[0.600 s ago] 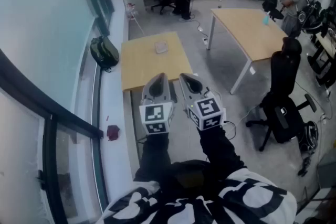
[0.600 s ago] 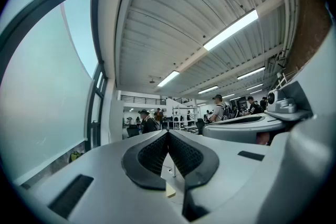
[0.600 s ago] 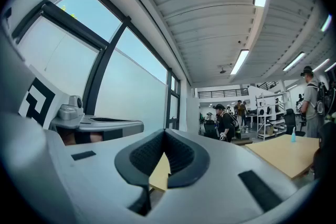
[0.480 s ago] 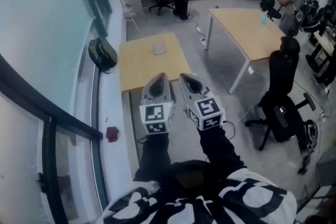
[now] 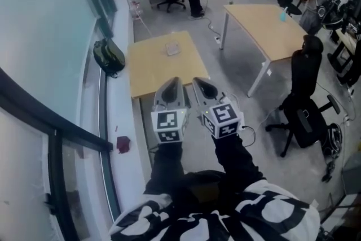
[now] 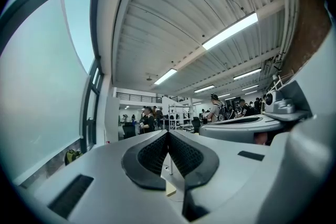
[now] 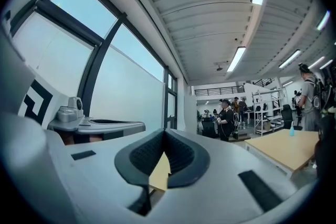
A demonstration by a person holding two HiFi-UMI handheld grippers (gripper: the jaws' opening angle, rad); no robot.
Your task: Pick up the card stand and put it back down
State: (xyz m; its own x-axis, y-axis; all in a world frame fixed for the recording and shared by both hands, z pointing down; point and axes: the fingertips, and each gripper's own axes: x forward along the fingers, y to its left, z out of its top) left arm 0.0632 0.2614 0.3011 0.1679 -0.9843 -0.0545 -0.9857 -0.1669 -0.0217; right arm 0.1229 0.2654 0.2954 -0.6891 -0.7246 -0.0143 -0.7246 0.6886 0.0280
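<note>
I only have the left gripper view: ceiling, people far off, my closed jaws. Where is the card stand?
Observer: The card stand sits on the small wooden table ahead of you, toward its far end.
Operator: Is either gripper near it?
Observer: No. The left hand-held gripper and the right hand-held gripper are held side by side, well short of the stand.
Operator: Is the right one carrying anything?
Observer: No, its jaws are together with nothing between them.
</note>
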